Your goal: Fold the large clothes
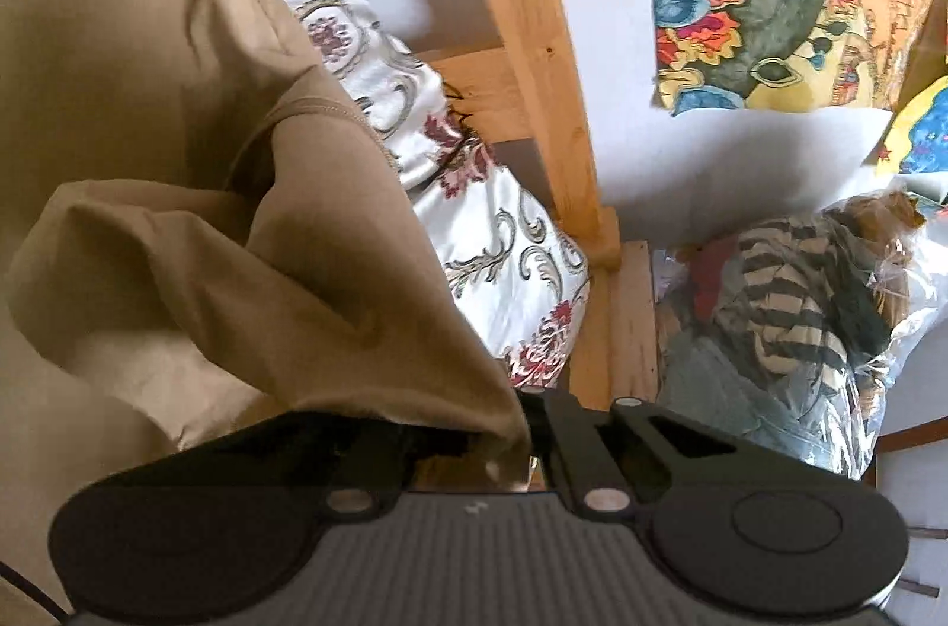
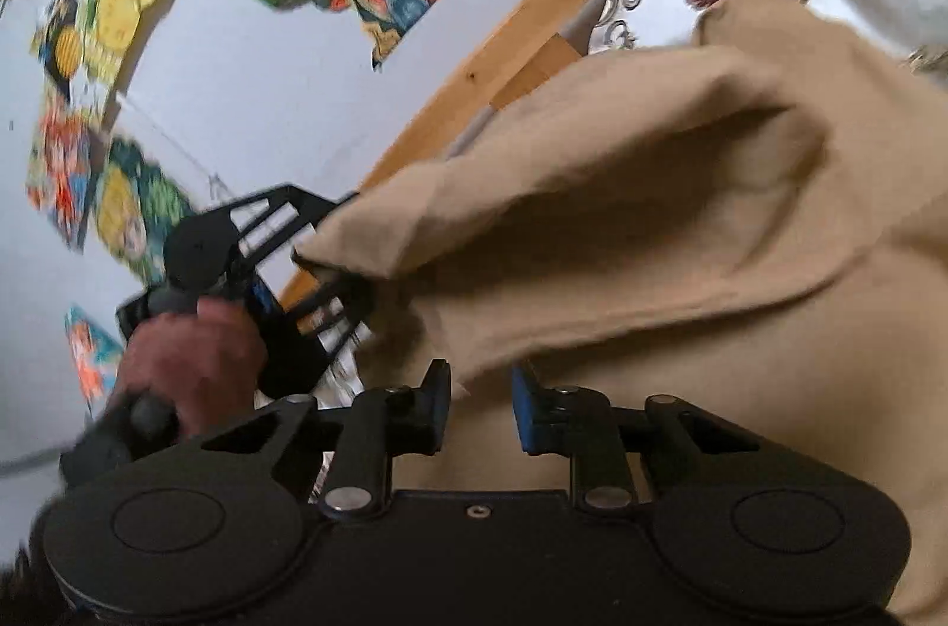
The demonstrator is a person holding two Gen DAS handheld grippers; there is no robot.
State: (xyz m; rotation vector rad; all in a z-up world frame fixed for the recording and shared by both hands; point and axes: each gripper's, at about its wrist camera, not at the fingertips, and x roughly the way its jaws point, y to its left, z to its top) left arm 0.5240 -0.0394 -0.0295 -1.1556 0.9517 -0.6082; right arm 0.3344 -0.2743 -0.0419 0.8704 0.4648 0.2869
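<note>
I record one tan garment (image 1: 178, 187), pinched at its edge by my left gripper (image 1: 521, 424). My right gripper (image 2: 481, 403) stands spread, cloth between its fingers. Beyond the garment: one floral bedspread (image 1: 503, 240), one wooden frame (image 1: 533, 51), one clothes bag (image 1: 788, 318).

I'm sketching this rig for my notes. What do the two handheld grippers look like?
Both are matte black. The right gripper has blue pads on its fingers, round disc covers either side of the base and silver pivot pins. The left gripper has slotted, cut-out fingers, and its base is ribbed grey.
</note>
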